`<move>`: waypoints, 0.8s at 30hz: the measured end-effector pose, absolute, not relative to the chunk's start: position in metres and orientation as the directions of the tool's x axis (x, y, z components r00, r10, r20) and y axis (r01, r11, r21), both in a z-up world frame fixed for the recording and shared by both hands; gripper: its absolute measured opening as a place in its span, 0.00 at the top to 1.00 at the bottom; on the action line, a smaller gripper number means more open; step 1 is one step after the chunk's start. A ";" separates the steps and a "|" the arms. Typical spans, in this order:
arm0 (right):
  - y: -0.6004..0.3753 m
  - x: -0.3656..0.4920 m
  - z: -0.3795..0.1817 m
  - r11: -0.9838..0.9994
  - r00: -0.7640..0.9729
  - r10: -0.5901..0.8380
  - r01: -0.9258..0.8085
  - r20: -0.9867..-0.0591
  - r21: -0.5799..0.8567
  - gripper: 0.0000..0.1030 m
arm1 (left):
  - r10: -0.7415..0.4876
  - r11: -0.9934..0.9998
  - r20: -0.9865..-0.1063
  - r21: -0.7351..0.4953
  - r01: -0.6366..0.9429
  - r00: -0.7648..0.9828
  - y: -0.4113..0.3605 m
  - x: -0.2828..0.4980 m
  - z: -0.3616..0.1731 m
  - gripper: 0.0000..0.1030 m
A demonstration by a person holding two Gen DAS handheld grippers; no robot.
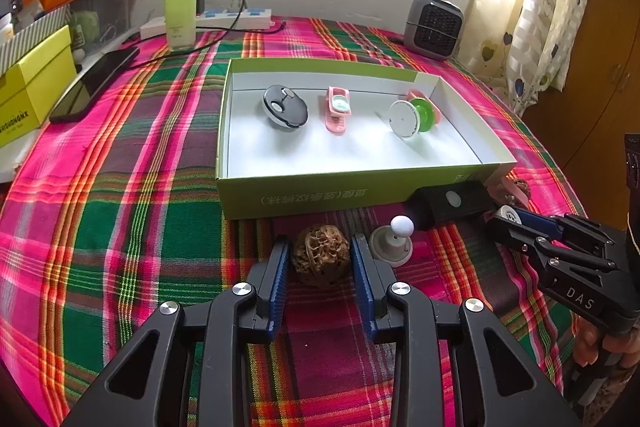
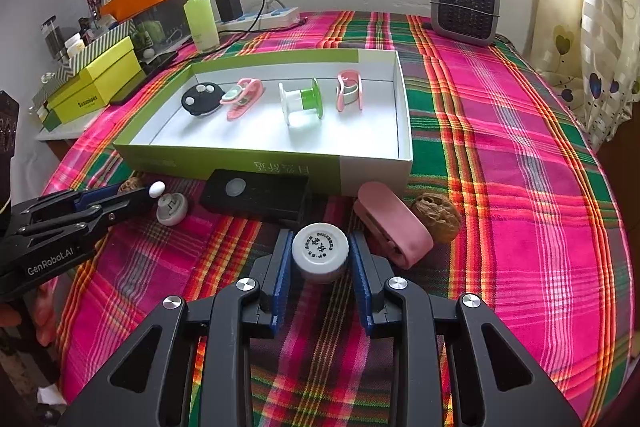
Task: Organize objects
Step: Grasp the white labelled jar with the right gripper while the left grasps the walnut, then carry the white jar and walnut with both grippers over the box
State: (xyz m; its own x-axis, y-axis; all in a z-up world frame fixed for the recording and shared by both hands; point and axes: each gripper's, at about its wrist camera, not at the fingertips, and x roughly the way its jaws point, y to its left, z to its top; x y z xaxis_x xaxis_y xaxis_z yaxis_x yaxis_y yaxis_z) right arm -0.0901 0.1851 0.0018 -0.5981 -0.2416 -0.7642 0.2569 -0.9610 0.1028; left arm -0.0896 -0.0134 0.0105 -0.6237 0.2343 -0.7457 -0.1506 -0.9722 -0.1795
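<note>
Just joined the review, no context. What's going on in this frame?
A person is tidying small items into a shallow green-and-white box on a plaid cloth, one handheld gripper per hand. The left gripper has its fingers on either side of a walnut on the cloth; the right gripper brackets a white bottle cap. Whether either is clamped is unclear. Four items already sit in the box; a black device, pink clip and second walnut wait outside.

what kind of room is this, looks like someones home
Probably a lived-in home room: a plaid cloth covers the surface, heart-print curtains hang by a barred window, and a small heater stands at the back.
</note>
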 end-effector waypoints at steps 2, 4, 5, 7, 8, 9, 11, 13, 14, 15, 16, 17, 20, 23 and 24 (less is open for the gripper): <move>0.185 -0.090 0.003 -0.960 -0.599 -0.248 0.258 -0.761 0.109 0.72 | 0.238 -0.971 -0.743 -0.181 -0.154 -0.626 -0.014 -0.089 0.012 0.72; 0.185 -0.089 0.004 -0.959 -0.600 -0.252 0.260 -0.759 0.113 0.72 | 0.239 -0.971 -0.740 -0.180 -0.157 -0.629 -0.014 -0.089 0.013 0.72; 0.185 -0.089 0.005 -0.958 -0.600 -0.256 0.262 -0.758 0.116 0.72 | 0.239 -0.971 -0.739 -0.179 -0.158 -0.630 -0.015 -0.088 0.014 0.72; 0.185 -0.089 0.008 -0.957 -0.602 -0.262 0.265 -0.754 0.121 0.72 | 0.240 -0.971 -0.736 -0.179 -0.159 -0.633 -0.013 -0.085 0.017 0.72; 0.185 -0.089 0.009 -0.957 -0.604 -0.263 0.265 -0.752 0.122 0.72 | 0.243 -0.970 -0.734 -0.182 -0.161 -0.634 -0.014 -0.086 0.018 0.72; 0.185 -0.089 0.011 -0.956 -0.605 -0.266 0.267 -0.750 0.124 0.72 | 0.244 -0.970 -0.732 -0.182 -0.162 -0.636 -0.012 -0.085 0.020 0.72; 0.185 -0.088 0.014 -0.954 -0.607 -0.275 0.271 -0.746 0.131 0.72 | 0.246 -0.969 -0.728 -0.182 -0.166 -0.640 -0.013 -0.085 0.023 0.72; 0.185 -0.088 0.017 -0.952 -0.612 -0.279 0.276 -0.740 0.131 0.72 | 0.249 -0.968 -0.725 -0.183 -0.170 -0.642 -0.012 -0.083 0.025 0.72; 0.184 -0.088 0.019 -0.952 -0.616 -0.280 0.277 -0.736 0.131 0.72 | 0.254 -0.967 -0.725 -0.186 -0.172 -0.640 -0.012 -0.083 0.026 0.72; 0.185 -0.088 0.021 -0.951 -0.619 -0.283 0.279 -0.732 0.132 0.72 | 0.257 -0.966 -0.725 -0.188 -0.175 -0.640 -0.011 -0.084 0.027 0.72; 0.184 -0.088 0.023 -0.951 -0.622 -0.284 0.279 -0.730 0.133 0.72 | 0.259 -0.966 -0.723 -0.187 -0.179 -0.640 -0.011 -0.084 0.028 0.72; 0.185 -0.089 0.025 -0.951 -0.625 -0.286 0.279 -0.726 0.134 0.72 | 0.257 -0.966 -0.722 -0.184 -0.181 -0.642 -0.010 -0.085 0.029 0.72; 0.185 -0.092 0.030 -0.951 -0.634 -0.286 0.277 -0.718 0.134 0.72 | 0.260 -0.965 -0.716 -0.181 -0.188 -0.648 -0.008 -0.088 0.035 0.72; 0.186 -0.097 0.034 -0.953 -0.642 -0.284 0.274 -0.712 0.133 0.72 | 0.264 -0.964 -0.710 -0.180 -0.194 -0.653 -0.006 -0.092 0.040 0.72; 0.186 -0.100 0.036 -0.953 -0.644 -0.284 0.273 -0.711 0.133 0.72 | 0.266 -0.964 -0.709 -0.181 -0.196 -0.653 -0.005 -0.094 0.041 0.72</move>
